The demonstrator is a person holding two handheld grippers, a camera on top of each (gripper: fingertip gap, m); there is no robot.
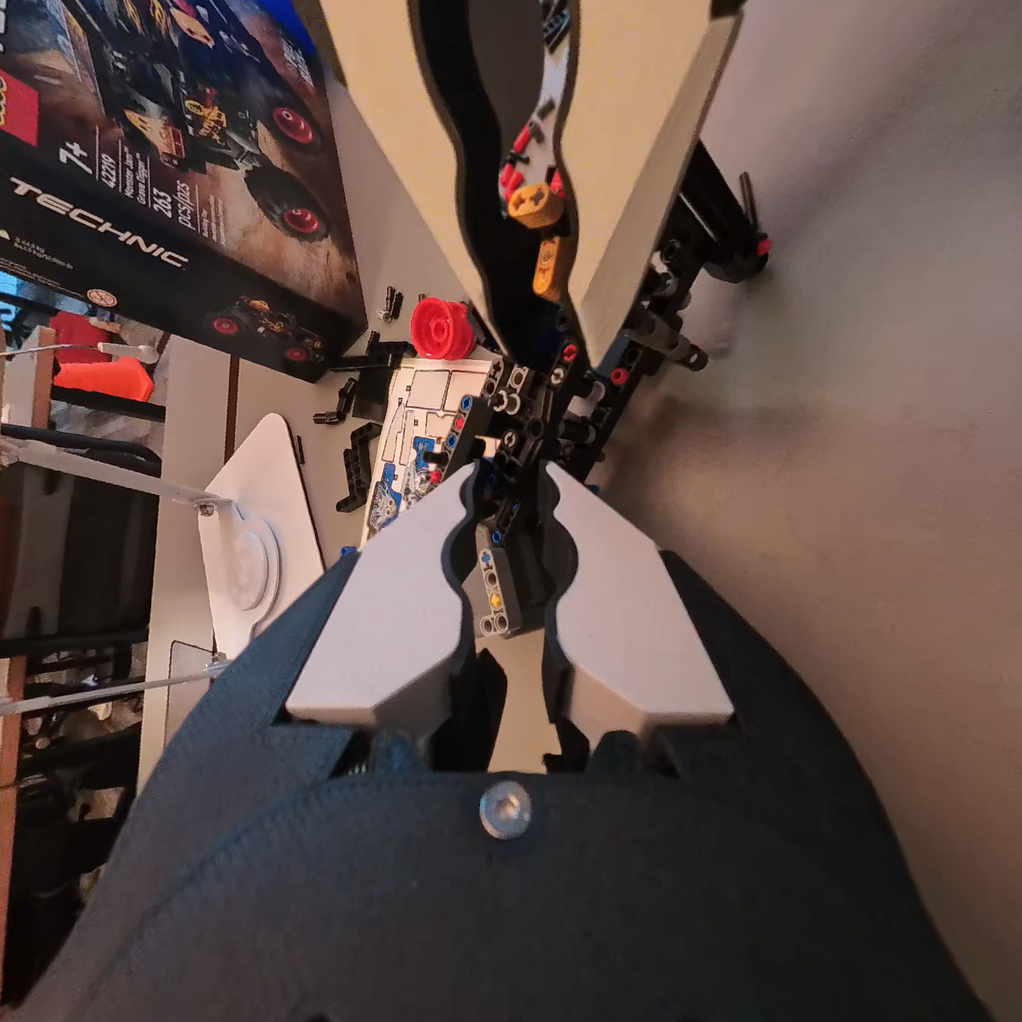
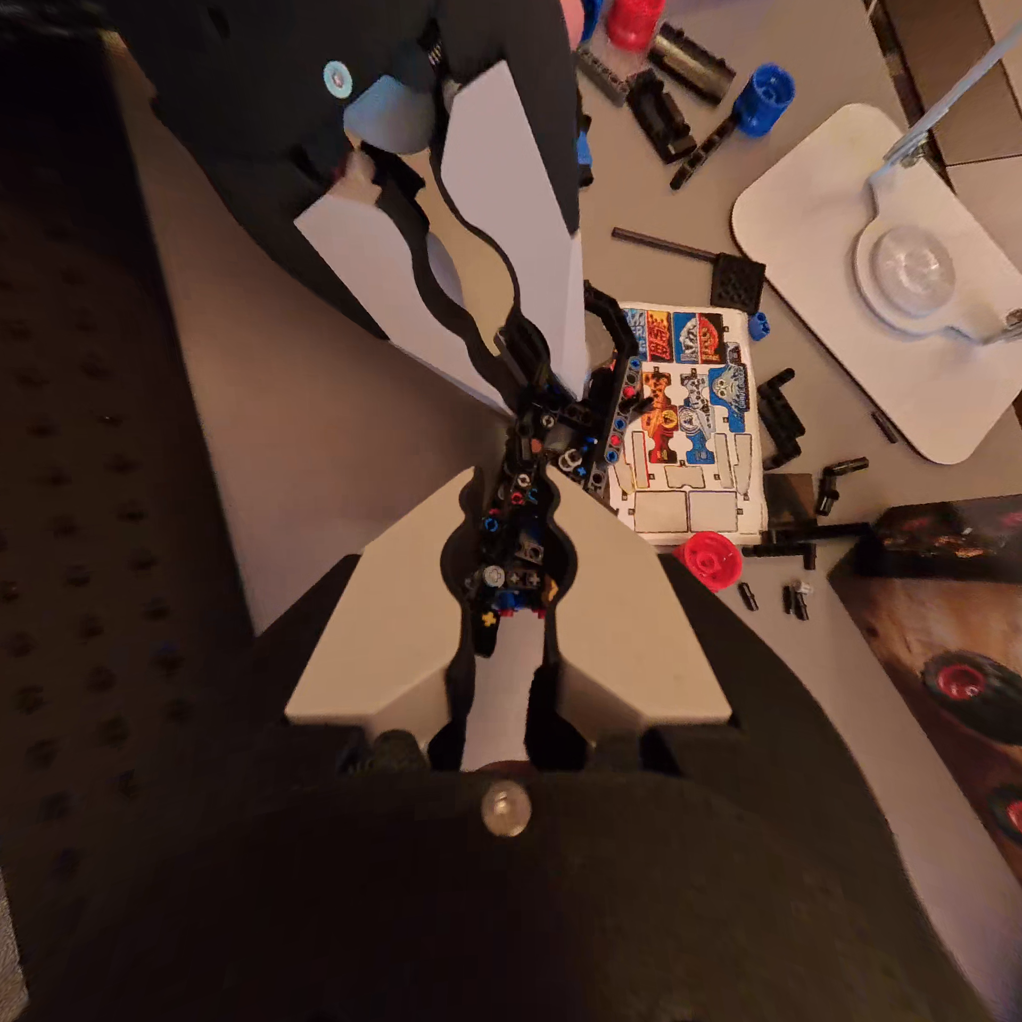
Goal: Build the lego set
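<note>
1. While both grippers are clamped onto the same half-built lego chassis (image 1: pixel 525 442), it hangs just above the desk (image 1: pixel 829 498), with one end of it over the sticker sheet (image 2: pixel 691 442).
2. Left gripper (image 1: pixel 511 470) has its fingers pinched narrow on one end of the black frame; a grey beam (image 1: pixel 495 586) with a blue and a yellow pin sits between the finger bases.
3. Right gripper (image 2: pixel 511 470) is squeezed narrow on the other end, with black beams plus red and blue pins packed between its fingers.
4. Each gripper shows up in the other's camera, coming in from the top and meeting nose to nose on the build.
5. Red wheel hub (image 2: pixel 710 558) lies right at the sheet's edge, touching or nearly so.
6. Loose black beams (image 2: pixel 782 420) sit just beside the sheet, and a blue hub (image 2: pixel 766 99) is well away from it.
7. Set box (image 1: pixel 166 182) stands near the sheet, just past the red hub.
8. White stand base (image 2: pixel 829 221) is next to the sheet too.
</note>
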